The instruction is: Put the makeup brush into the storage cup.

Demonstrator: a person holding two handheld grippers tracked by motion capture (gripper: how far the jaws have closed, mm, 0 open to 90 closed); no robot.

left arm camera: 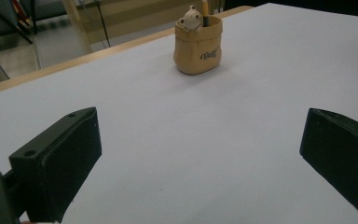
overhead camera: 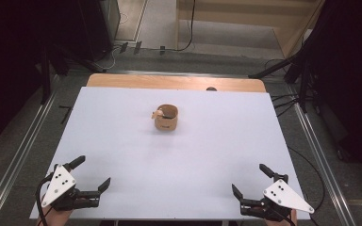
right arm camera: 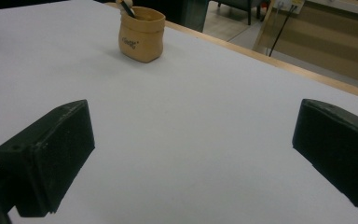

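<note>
While both grippers are idling at the near edge, nothing is being handled.
Left gripper (overhead camera: 92,173): spread wide, empty.
Right gripper (overhead camera: 250,180): spread wide, empty.
Pot (overhead camera: 166,117): sitting mid-table, well apart; tan, sack-shaped, matte, holding a pencil (left arm camera: 205,8).
Next, likely: reaching forward.
Table (overhead camera: 122,141): white, smooth.

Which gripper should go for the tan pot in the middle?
Barely the left gripper, I judge: the tan sack-shaped pen holder sits slightly left of centre. Right gripper is equally open and unobstructed.
</note>
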